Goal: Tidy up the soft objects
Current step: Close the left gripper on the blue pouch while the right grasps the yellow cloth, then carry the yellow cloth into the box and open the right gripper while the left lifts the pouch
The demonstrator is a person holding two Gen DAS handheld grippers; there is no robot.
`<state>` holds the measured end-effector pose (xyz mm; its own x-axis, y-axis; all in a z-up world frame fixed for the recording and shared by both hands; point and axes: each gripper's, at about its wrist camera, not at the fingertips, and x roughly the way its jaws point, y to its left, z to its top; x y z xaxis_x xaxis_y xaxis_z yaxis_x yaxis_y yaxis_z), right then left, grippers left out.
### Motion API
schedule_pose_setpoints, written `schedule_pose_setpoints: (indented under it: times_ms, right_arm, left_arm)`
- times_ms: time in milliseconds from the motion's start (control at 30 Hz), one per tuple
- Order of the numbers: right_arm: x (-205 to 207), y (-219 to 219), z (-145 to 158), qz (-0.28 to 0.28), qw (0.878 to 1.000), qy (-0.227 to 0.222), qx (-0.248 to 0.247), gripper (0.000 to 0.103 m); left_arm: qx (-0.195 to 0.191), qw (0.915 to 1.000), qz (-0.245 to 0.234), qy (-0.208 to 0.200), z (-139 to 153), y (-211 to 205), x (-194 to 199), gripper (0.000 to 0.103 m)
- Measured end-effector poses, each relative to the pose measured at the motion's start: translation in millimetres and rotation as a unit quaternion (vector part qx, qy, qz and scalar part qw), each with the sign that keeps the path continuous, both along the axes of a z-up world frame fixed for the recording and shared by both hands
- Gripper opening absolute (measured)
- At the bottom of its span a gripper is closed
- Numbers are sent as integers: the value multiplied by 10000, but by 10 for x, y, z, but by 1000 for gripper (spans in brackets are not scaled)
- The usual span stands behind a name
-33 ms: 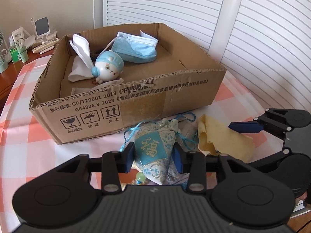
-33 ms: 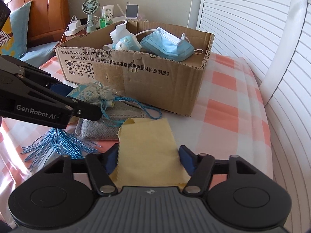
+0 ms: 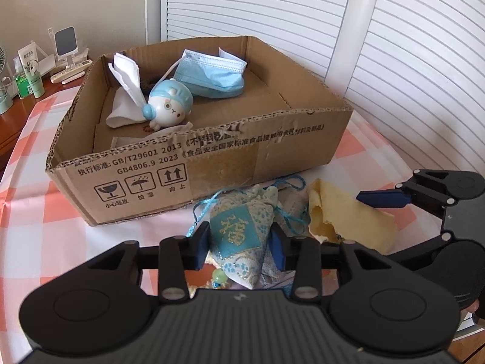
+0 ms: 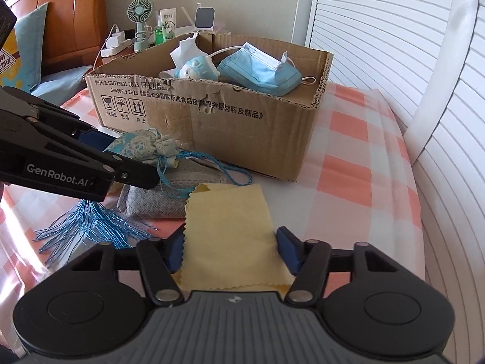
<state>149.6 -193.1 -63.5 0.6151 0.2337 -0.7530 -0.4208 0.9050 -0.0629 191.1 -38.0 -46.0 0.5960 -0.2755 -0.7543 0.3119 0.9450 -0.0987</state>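
A blue embroidered sachet [image 3: 239,230] with a blue tassel [image 4: 91,224] sits in front of the cardboard box [image 3: 272,157]. My left gripper [image 3: 239,244] is shut on the sachet, pads pressing both its sides; it shows lifted off the grey pouch [image 4: 182,194] in the right wrist view [image 4: 136,145]. A yellow cloth [image 4: 230,236] lies flat on the checked cover. My right gripper [image 4: 230,248] is open with its fingers on either side of the cloth. The box holds a blue face mask [image 3: 212,72], a round blue toy [image 3: 169,106] and white tissue [image 3: 127,82].
The box [image 4: 242,127] stands on a bed with a pink and white checked cover [image 4: 363,157]. White louvred doors [image 4: 424,60] lie to the right. A nightstand with a fan [image 4: 139,21], bottles and a charger is behind the box. A wooden headboard [image 4: 60,9] is at the left.
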Motion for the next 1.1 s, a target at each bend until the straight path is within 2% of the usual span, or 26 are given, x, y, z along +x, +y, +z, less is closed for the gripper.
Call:
schedule_pose_setpoints:
  times_ms: [100,267,367,800,833,900,967,1000,1100]
  right_arm:
    - [9,-22,11,-71,10000,5,28,52]
    - [10,-55,27,-144,9999,-12,-33,28]
    - [-3,-80,40,-182,9998,-12,-23,23]
    - [-217,-178,247,-140,9997,-181,-26,21]
    - [-230,-179,243,-147,9997,-179,-68,22]
    - [-240,-184,224,-146,9998,-124,-104,32]
    - [-239,-199,210,-168,9998,-130,-64,73]
    - [-236,-211,208,-144,9998,-152,27,80]
    - [-152,-192,197,-53,9999,-59,136,83]
  left_arm:
    - [30,10000,-32,1,3,-14,15,40]
    - [35,10000,-36,-17,33,-3,6,35]
    - [20,10000,-48,-26,68,8,-8,34]
    - [121,9993,-242,-254,330,64,-213,33]
    - [137,9992,-251,-262,333,67,-225,33]
    - [160,9993,-232,-255,326,76,-248,33]
    - [117,9994,-201,-241,319,86,-263,33]
    - [94,9995,-191,-236,315,91,-273,33]
    - [57,9996,-172,-217,303,96,-283,33]
